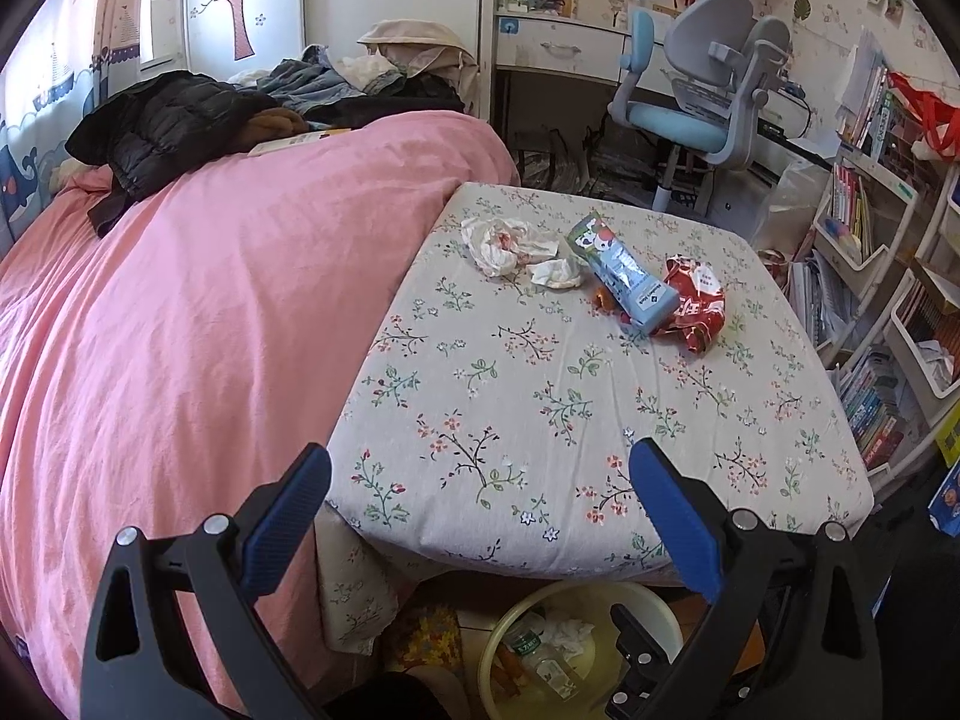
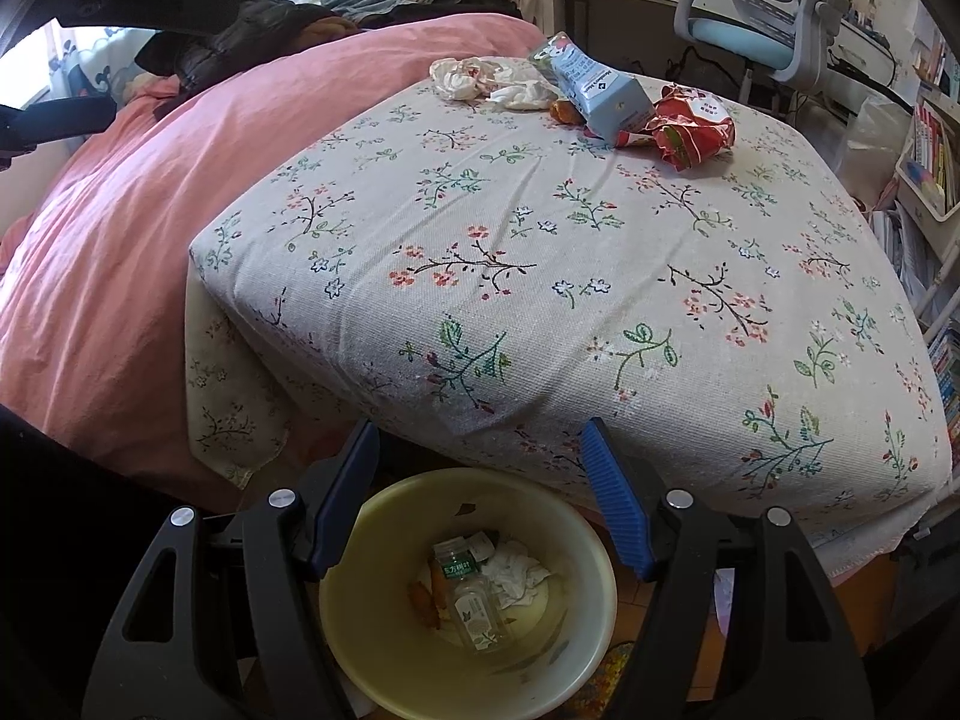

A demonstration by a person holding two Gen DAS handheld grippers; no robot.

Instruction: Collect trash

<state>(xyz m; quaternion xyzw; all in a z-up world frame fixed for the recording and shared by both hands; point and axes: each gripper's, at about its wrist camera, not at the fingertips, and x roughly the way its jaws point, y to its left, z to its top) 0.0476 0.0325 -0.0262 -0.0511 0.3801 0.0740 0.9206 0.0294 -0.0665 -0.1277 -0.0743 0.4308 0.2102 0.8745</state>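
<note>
I see the trash ahead of my claws, at the far end of the flowered cushion: crumpled white tissues (image 1: 510, 243), a blue carton (image 1: 624, 276) lying on its side, and a crushed red wrapper (image 1: 696, 300) touching it. Right under my right claw (image 2: 480, 450) stands a yellow bin (image 2: 384, 648) holding a clear bottle (image 2: 474, 594), tissue and orange peel.

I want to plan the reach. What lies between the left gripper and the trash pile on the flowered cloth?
Only bare flowered cloth lies between the left gripper and the blue carton with its wrappers, as the left wrist view shows.
</note>
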